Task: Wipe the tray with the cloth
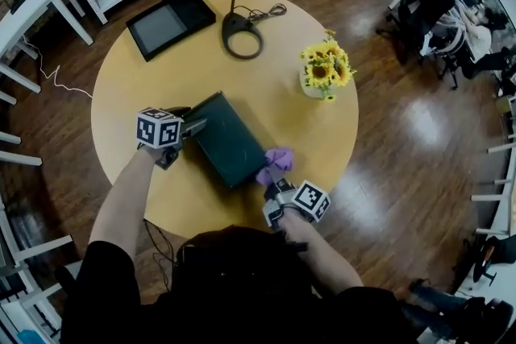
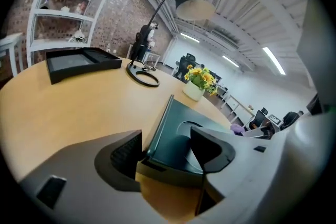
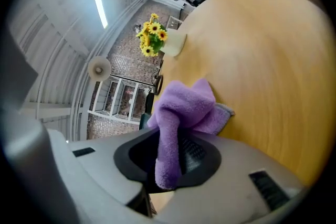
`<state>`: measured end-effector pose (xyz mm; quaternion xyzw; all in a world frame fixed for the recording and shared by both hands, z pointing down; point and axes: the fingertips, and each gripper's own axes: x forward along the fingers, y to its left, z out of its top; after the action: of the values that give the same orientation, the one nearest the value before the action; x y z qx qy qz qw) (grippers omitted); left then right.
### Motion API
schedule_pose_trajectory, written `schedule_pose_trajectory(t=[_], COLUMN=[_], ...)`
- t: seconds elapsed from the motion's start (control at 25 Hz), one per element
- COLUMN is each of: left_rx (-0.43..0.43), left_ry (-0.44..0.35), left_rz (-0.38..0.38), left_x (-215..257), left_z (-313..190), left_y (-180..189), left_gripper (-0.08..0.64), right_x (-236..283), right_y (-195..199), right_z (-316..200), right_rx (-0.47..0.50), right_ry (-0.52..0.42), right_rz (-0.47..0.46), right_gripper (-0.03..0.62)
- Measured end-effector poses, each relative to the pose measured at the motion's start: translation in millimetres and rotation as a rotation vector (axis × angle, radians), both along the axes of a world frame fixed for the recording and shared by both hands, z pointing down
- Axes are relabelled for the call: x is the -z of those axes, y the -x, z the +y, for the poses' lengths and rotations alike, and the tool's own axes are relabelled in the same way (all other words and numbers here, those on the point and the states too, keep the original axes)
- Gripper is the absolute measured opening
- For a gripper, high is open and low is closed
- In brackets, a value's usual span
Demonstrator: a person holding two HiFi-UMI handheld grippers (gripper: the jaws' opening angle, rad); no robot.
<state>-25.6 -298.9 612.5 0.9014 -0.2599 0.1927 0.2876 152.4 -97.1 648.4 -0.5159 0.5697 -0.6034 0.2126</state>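
Corner of the tray (image 1: 226, 139) at near right hidden under the cloth (image 1: 276, 163); my head cuts off the table's (image 1: 153, 68) near rim. Tray sits on the near half, long axis running far-left to near-right, bare tabletop beyond it and to its right. My left gripper (image 1: 193, 127) stands wide, tray's left end between the jaws, unpressed. My right gripper (image 1: 274, 188) pinches the purple cloth.

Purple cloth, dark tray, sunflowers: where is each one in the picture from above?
Purple cloth (image 1: 276, 163): head view, on its bunched middle.
Dark tray (image 1: 226, 139): head view, on its bare inner floor.
Sunflowers (image 1: 326, 67): head view, on the yellow blooms.
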Motion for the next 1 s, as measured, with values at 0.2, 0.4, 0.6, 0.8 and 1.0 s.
schedule_pose_trajectory(t=[0.2, 0.4, 0.6, 0.8, 1.0], left_rx=[0.087, 0.213, 0.422, 0.61, 0.696], left_ry=[0.018, 0.049, 0.104, 0.116, 0.092], left_rz=[-0.018, -0.024, 0.036, 0.081, 0.104], left_x=[0, -3, -1, -5, -8], left_z=[27, 73, 122, 169, 181], left_y=[41, 66, 90, 99, 104], left_gripper=[0.287, 0.296, 0.302, 0.301, 0.301], right_x=[6, 9, 9, 0, 7], right_y=[0, -8, 25, 55, 62], right_z=[-33, -100, -160, -175, -154], right_rx=[0.143, 0.266, 0.464, 0.538, 0.553], right_ry=[-0.025, -0.048, -0.069, -0.036, -0.009], right_rz=[0.044, 0.076, 0.076, -0.003, -0.149], right_gripper=[0.075, 0.074, 0.074, 0.074, 0.074])
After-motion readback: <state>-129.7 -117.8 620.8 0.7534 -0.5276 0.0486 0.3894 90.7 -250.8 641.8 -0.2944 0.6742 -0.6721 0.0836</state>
